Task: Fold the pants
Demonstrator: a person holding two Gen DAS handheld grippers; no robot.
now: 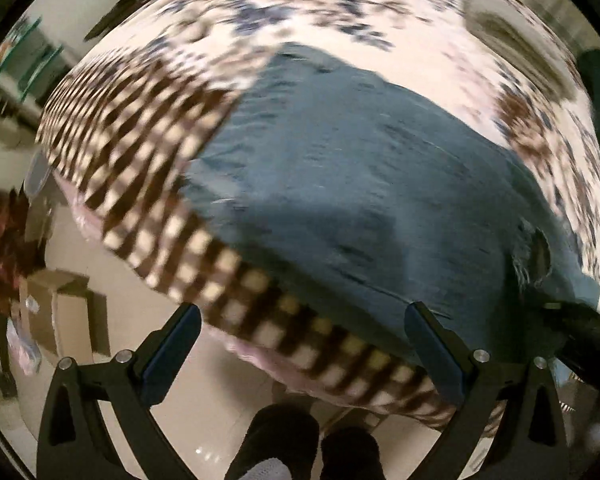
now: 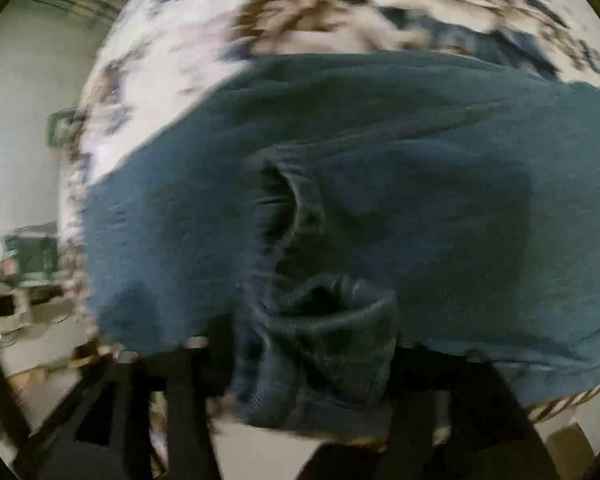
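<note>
Dark teal pants [image 1: 340, 184] lie spread on a bed covered by a brown-and-cream checked and floral sheet [image 1: 140, 128]. My left gripper [image 1: 304, 332] is open and empty, its blue-padded fingers [image 1: 172, 352] wide apart just above the bed's near edge, short of the pants. In the right wrist view the pants [image 2: 420, 152] fill most of the frame. My right gripper [image 2: 312, 344] is shut on a bunched fold of the pants with an elastic cuff or waistband [image 2: 300, 208] bulging up in front of it. The fingertips are hidden under the cloth.
A cardboard box [image 1: 64, 312] stands on the pale floor left of the bed. The person's dark feet [image 1: 308, 444] show below the left gripper. Shelves and clutter [image 2: 20, 264] sit along the wall at the left. Both views are motion-blurred.
</note>
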